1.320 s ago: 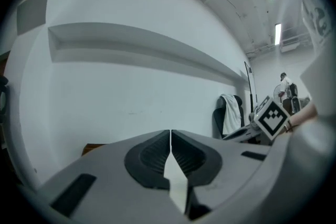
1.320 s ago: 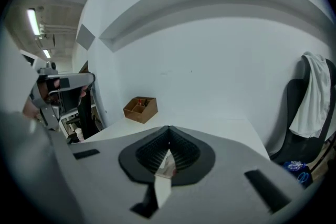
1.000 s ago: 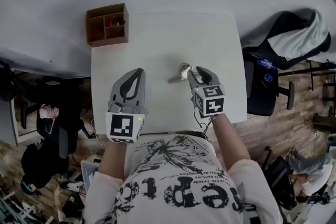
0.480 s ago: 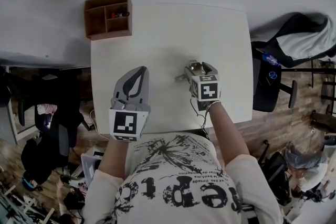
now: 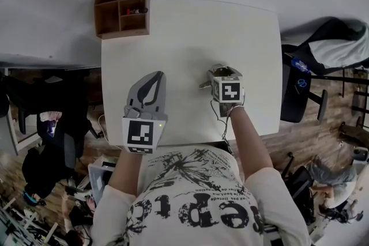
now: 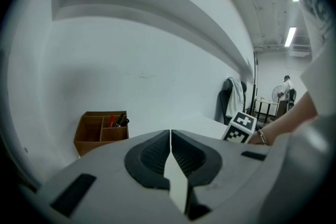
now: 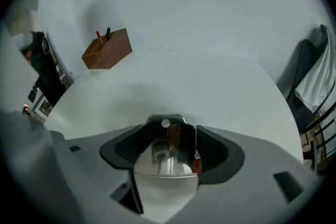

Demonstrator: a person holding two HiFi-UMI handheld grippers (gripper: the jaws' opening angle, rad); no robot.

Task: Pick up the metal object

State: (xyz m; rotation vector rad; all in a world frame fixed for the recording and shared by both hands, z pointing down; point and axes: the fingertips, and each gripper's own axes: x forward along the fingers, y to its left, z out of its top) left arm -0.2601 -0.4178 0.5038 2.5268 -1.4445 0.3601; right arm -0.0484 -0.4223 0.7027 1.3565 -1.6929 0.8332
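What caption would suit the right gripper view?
Right gripper, jaws just opened wide, straddles the shiny metal object on the white table.

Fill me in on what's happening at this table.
A person works at a white table with a gripper in each hand. The right gripper points steeply down over the metal object. Its jaws have just been opening and stand wide apart with the object between them, not yet clamped. The left gripper hovers beside it over the table, jaws together and empty. A wooden organiser sits at the table's far left corner.
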